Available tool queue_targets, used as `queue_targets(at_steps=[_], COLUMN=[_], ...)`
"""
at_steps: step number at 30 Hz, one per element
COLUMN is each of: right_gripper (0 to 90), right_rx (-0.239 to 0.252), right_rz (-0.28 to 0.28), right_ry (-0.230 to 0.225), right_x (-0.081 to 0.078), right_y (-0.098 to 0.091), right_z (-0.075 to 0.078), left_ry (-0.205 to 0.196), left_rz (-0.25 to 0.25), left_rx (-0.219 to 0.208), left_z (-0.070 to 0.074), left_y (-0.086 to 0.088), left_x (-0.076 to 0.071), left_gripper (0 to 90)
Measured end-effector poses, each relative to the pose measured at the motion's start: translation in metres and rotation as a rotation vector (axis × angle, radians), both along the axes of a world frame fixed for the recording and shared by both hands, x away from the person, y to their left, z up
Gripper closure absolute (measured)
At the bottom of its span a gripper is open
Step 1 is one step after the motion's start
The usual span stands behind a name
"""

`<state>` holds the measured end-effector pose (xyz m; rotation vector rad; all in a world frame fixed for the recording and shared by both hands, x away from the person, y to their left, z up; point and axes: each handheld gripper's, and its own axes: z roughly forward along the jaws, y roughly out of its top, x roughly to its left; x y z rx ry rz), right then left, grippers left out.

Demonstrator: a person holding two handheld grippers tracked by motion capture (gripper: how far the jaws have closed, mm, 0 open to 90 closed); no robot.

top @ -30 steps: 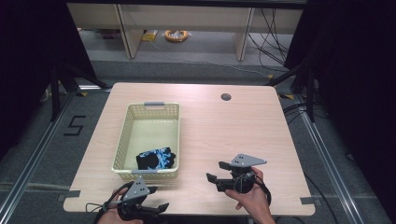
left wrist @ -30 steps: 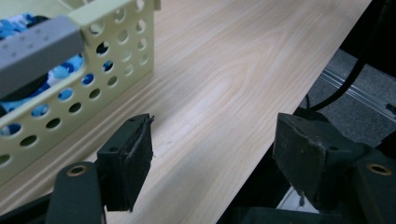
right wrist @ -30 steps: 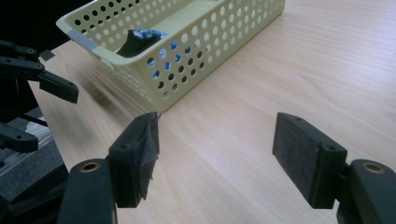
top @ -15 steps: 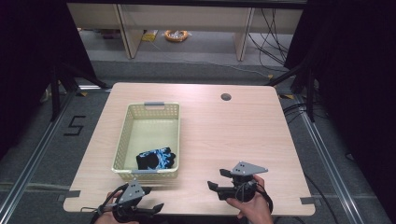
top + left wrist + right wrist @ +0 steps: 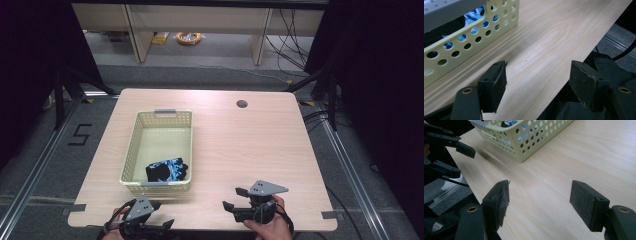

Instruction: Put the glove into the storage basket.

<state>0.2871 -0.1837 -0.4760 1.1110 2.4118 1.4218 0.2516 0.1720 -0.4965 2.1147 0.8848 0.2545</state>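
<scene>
lying in the yellow basket (image 5: 131,150), a black-and-blue glove (image 5: 166,171)

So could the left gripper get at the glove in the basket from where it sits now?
Probably yes. The left gripper sits with open, empty jaws just outside the near wall of the basket. The glove lies right behind that wall, uncovered. The wall blocks a level approach, so it would have to lift over the rim.

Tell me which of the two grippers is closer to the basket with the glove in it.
The left gripper, at the table's near edge just below the basket that holds the black and blue glove. The right gripper sits off to the basket's right, farther away.
</scene>
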Motion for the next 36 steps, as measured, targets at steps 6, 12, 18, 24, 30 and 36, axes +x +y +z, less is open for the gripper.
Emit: queue_targets(at_steps=[6,12,18,24,30,36], right_gripper=[32.7,32.7,32.6,27.2,24.1,24.1], right_rx=[0.007,0.0,0.0,-0.049,-0.068,-0.079], right_rz=[-0.003,-0.008,-0.015,-0.024,-0.009,-0.002], right_ry=[0.019,0.005,0.024,0.023,0.016,0.013], right_x=[-0.008,-0.012,-0.018,-0.021,-0.024,-0.022], right_y=[-0.002,-0.006,-0.01,-0.012,-0.011,-0.011], right_z=[-0.004,-0.006,-0.007,-0.012,-0.016,-0.018], left_ry=[-0.018,-0.009,-0.009,0.007,0.01,-0.002], left_rz=[0.006,0.009,0.01,0.024,0.021,-0.004], left_rx=[-0.009,0.005,-0.018,-0.008,-0.032,0.007], left_z=[-0.001,-0.002,-0.002,-0.005,-0.007,-0.006], left_y=[0.0,0.001,0.002,0.003,0.002,0.005], left_x=[-0.002,-0.003,-0.005,-0.006,-0.006,-0.002], left_gripper=[29.6,29.4,29.1,26.9,23.6,22.1])
